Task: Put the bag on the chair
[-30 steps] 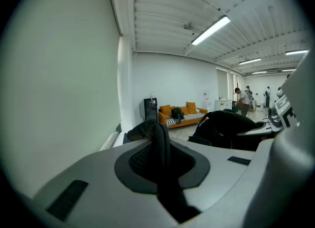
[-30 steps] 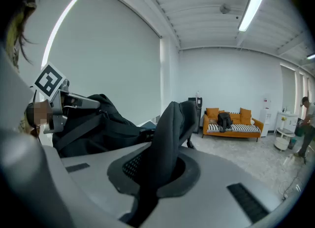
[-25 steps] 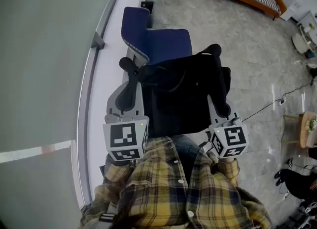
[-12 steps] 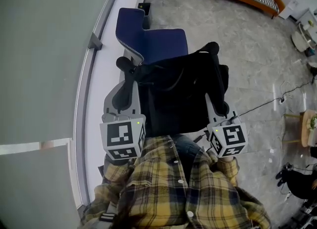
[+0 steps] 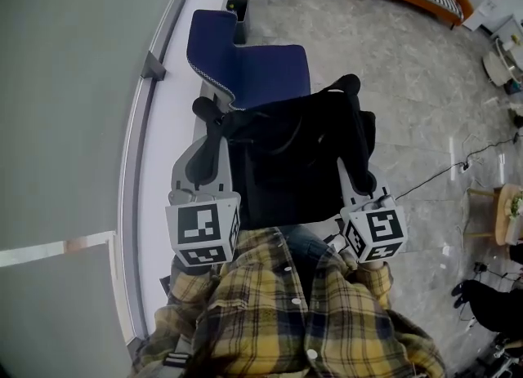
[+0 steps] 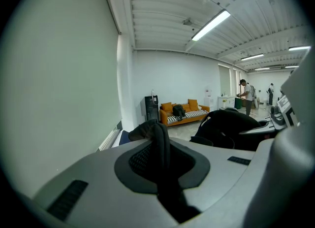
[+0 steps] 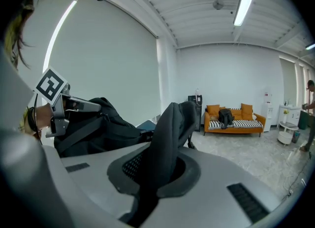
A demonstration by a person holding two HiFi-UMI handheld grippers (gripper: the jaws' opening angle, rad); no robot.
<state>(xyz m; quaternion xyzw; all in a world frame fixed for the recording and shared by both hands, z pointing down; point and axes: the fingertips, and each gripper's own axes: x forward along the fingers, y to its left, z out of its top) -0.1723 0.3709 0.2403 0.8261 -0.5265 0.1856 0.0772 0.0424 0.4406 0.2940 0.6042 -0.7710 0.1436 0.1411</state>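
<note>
Head view, looking steeply down: the grey stone floor is filling the right side and a white ledge is running along the wall. The blue chair is standing beside that ledge. We are holding the black bag up in front of us. Its far edge is overlapping the seat's near edge, and we cannot tell if they touch. The left gripper is pinching a fold of bag fabric, jaws narrow. The right gripper is clamping a thick black fold at the bag's other corner.
</note>
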